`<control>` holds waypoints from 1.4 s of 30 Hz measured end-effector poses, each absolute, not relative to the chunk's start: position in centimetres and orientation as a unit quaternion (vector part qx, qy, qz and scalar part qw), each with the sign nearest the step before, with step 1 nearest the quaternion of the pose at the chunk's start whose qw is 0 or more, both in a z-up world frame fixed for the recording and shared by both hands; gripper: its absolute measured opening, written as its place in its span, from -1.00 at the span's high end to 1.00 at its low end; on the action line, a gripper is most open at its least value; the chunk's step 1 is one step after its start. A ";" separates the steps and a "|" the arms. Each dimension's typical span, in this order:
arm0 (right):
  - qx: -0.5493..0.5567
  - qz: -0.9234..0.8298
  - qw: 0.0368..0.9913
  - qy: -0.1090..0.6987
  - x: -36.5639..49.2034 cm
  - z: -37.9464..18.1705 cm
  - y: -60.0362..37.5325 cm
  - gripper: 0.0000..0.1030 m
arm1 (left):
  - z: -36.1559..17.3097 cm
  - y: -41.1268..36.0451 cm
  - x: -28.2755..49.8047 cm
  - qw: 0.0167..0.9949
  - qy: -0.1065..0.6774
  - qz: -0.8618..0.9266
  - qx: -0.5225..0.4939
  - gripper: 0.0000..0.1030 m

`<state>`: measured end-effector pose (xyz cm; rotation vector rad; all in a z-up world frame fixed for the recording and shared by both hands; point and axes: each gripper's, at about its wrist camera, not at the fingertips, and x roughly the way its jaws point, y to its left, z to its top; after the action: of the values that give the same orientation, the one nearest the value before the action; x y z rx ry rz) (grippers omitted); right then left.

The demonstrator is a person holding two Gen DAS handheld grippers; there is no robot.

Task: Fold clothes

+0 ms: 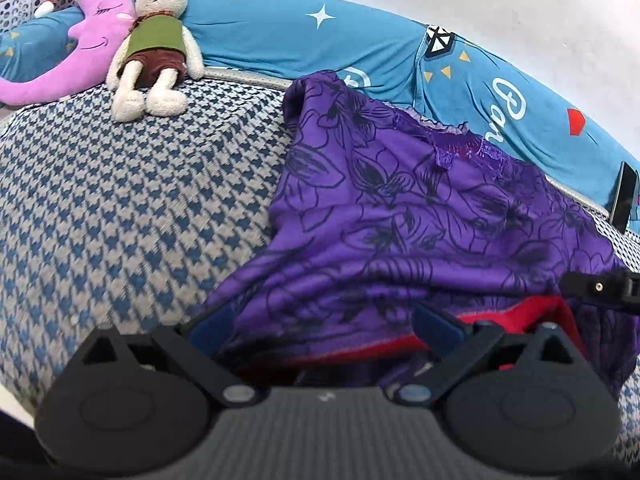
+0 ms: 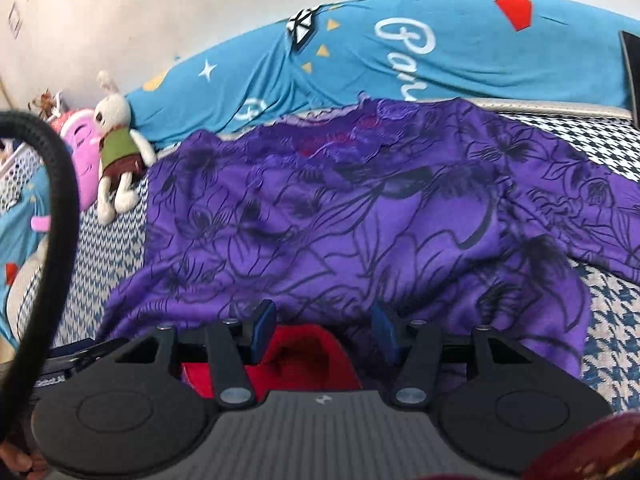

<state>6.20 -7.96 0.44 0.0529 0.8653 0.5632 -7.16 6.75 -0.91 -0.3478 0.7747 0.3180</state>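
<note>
While one purple garment [image 1: 420,216] with a dark flower print lies spread on the houndstooth bed cover [image 1: 120,208], both grippers are low at its near hem. The left gripper [image 1: 326,330] has its two blue-tipped fingers wide apart, and the purple hem with a red lining [image 1: 516,316] lies between them; I cannot tell if the fingers press the cloth. The right gripper [image 2: 324,330] is also open, less wide, with its two blue fingertips [image 2: 262,326] resting at the hem, and the red inner side [image 2: 304,354] shows in the gap; it grips nothing that I can see. The garment's lace neckline [image 2: 340,136] points to the far side, near one long blue bolster pillow [image 2: 400,52] with a white star and yellow triangles. Two soft toys lie at the left: one pink moon plush [image 1: 92,44] with a red cap, and one cream rabbit doll [image 1: 154,46] in a green shirt, touching it. One dark phone [image 1: 624,196] leans against the pillow on the right. One black cable [image 2: 60,184] curves across the right wrist view.
</note>
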 end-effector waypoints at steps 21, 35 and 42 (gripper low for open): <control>0.009 0.256 0.880 0.400 6.1 0.6 -8.2 -0.02 | -0.2 5.4 -9.5 0.892 0.387 0.164 -0.166 -0.99; 0.002 0.246 0.891 0.381 5.4 1.5 -9.2 -0.03 | 0.5 3.0 -9.8 0.895 0.393 0.146 -0.152 -0.99; 0.005 0.241 0.893 0.379 5.2 1.8 -9.8 -0.03 | 0.7 2.6 -10.2 0.896 0.394 0.142 -0.150 -0.99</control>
<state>5.16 -9.76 1.78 0.0096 0.7859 0.5004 -10.16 2.63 0.66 -0.3119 0.8164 0.2943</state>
